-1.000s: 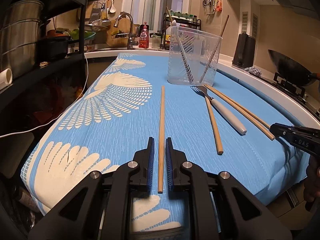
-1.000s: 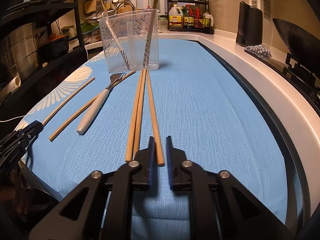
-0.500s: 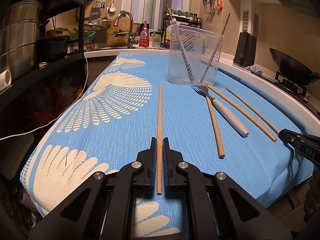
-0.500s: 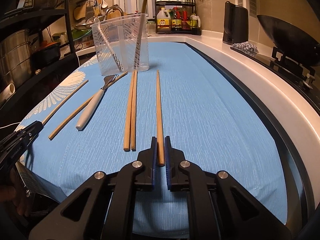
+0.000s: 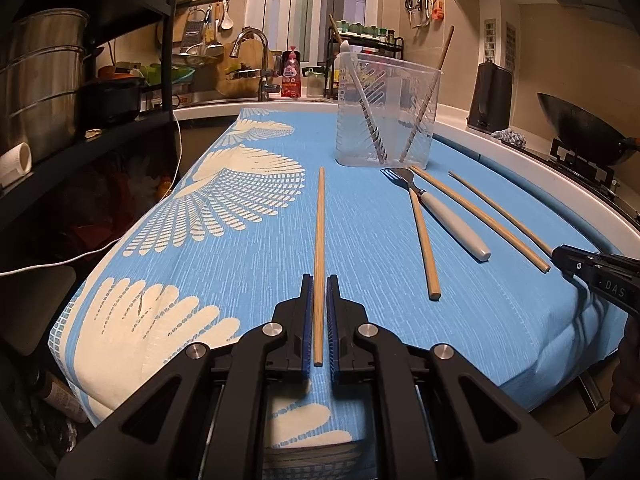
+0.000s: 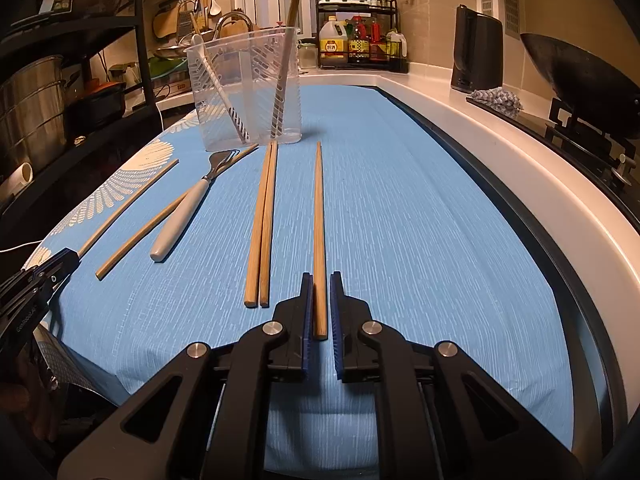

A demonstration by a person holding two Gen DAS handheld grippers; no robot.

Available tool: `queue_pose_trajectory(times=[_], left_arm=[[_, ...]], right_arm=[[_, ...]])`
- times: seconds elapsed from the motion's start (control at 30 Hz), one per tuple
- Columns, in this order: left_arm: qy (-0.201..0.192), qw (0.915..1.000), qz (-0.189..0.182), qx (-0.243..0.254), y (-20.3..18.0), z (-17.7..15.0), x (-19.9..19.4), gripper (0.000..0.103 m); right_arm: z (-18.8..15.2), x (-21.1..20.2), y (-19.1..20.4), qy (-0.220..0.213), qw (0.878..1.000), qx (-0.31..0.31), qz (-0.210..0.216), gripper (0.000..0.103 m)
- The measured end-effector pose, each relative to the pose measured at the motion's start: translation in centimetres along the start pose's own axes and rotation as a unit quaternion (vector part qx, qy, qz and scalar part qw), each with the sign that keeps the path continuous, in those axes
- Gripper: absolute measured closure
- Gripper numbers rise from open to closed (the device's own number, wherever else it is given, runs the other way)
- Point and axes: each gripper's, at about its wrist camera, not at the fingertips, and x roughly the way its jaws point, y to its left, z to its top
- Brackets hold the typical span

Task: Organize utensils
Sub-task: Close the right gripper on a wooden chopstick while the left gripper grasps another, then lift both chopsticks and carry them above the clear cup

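Observation:
Wooden chopsticks lie on a blue cloth (image 5: 248,264). My left gripper (image 5: 319,285) is shut on the near end of one chopstick (image 5: 319,224), which points away toward a clear plastic holder (image 5: 386,120). My right gripper (image 6: 319,281) is shut on the near end of another chopstick (image 6: 319,208). Left of that one lie a pair of chopsticks (image 6: 264,220), a white-handled fork (image 6: 180,220) and a single chopstick (image 6: 136,240). The holder (image 6: 248,92) has a white utensil and chopsticks standing in it. Each gripper shows at the edge of the other's view.
A black shelf with steel pots (image 5: 40,88) stands along the left. A sink and faucet (image 5: 256,60) are behind the holder. At the right are a white counter rim (image 6: 520,152), a black kettle (image 6: 478,56), a rag (image 6: 496,98) and a wok (image 6: 580,80) on the stove.
My left gripper's jaws closed onto the chopstick that lay between them. The right gripper swung its chopstick off the pair to the right, so it now lies apart and parallel.

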Motion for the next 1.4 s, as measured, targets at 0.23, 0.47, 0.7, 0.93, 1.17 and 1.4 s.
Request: queue_pose_trajectory(times=[0.23, 0.47, 0.7, 0.93, 1.17, 1.4], left_arm=[[-0.002, 1.0000, 0.001, 0.000, -0.2, 0.0, 0.0, 0.096], [-0.003, 1.0000, -0.001, 0.002, -0.2, 0.1, 0.1, 0.096], [-0.006, 1.0000, -0.001, 0.003, -0.1, 0.0, 0.1, 0.096], [-0.009, 0.9999, 0.000, 0.006, -0.2, 0.1, 0.2, 0.096], [-0.011, 0.9999, 0.000, 0.012, -0.4, 0.1, 0.3, 0.096], [-0.007, 0.9999, 0.000, 0.010, -0.1, 0.8, -0.3, 0.097]], right_arm=[[0.1, 0.1, 0.1, 0.000, 1.000, -0.005, 0.001, 0.094], [0.2, 0.3, 0.1, -0.002, 1.000, -0.006, 0.000, 0.093], [0.3, 0.4, 0.1, -0.001, 1.000, -0.006, 0.002, 0.093], [0.5, 0.6, 0.1, -0.002, 1.000, -0.007, 0.001, 0.094], [0.6, 0.9, 0.1, 0.000, 1.000, -0.008, 0.001, 0.096], [1.1, -0.6, 0.0, -0.006, 1.000, 0.005, 0.004, 0.096]])
